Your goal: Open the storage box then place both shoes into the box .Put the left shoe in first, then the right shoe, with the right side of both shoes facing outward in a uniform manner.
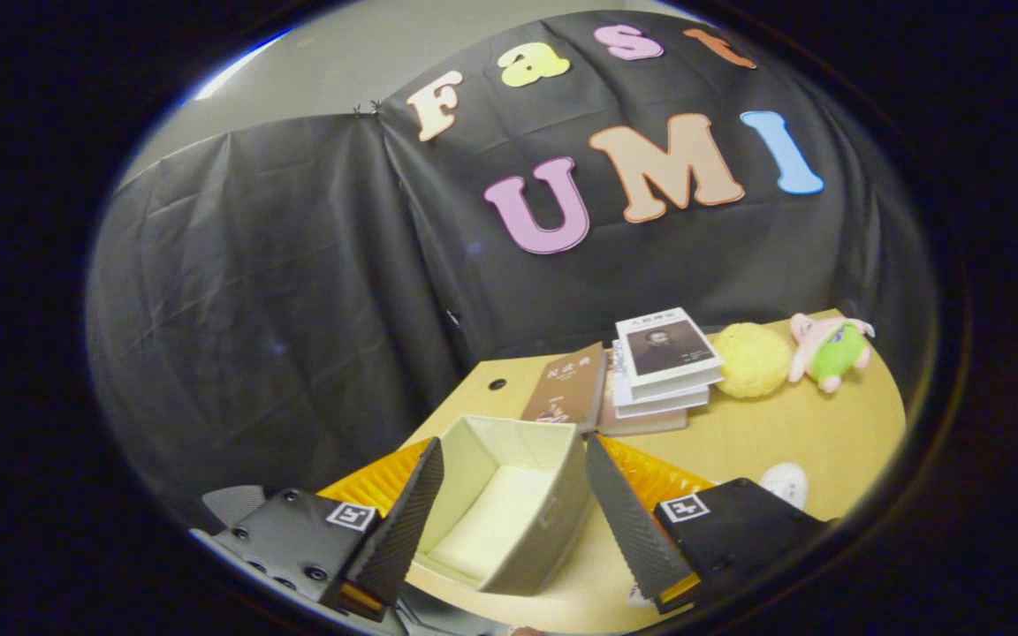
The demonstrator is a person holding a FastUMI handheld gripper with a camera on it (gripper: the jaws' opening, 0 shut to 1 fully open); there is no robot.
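The storage box point(509, 495) is sitting open and empty on the counter point(783, 433), between the tool point(513, 521) fingers — spread wide, holding nothing. Opening looks done; next, I judge, fetching the left shoe.

Matt storage box point(509, 503) — ribbed fingers point(407, 521)
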